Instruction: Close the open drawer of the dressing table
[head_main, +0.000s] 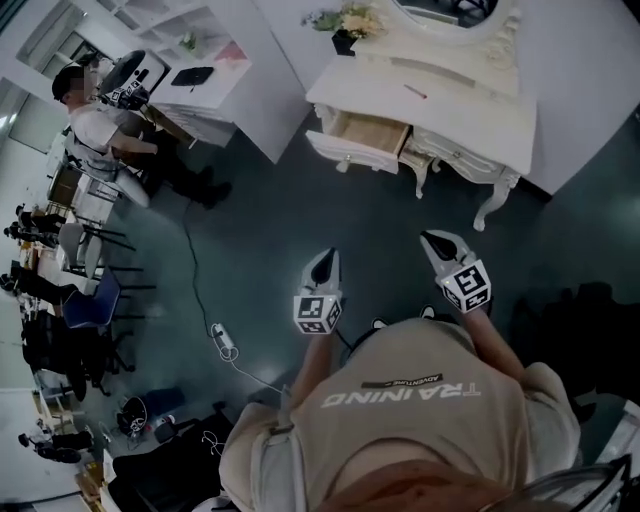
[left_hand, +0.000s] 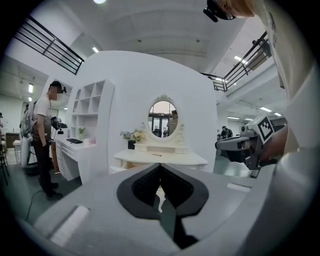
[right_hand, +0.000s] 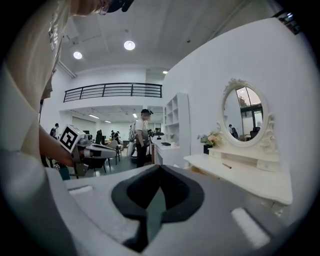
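Drawer (head_main: 368, 138) open — shirt (head_main: 400, 430) reads TRAINING (upside down).

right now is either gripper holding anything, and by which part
Nothing is held. The left gripper and the right gripper each have their jaws together with nothing between them, both apart from the open drawer.

Legible txt: 1 item. Word TRAINING (head_main: 400, 396), white caps, on back of person's beige shirt (head_main: 330, 440), behind left hand-held gripper (head_main: 325, 258) and right hand-held gripper (head_main: 438, 242); reads upside down in head view. Dark strip (head_main: 402, 382) just fwd of it, toward both hand-held grippers: print too small to read w/ certainty.
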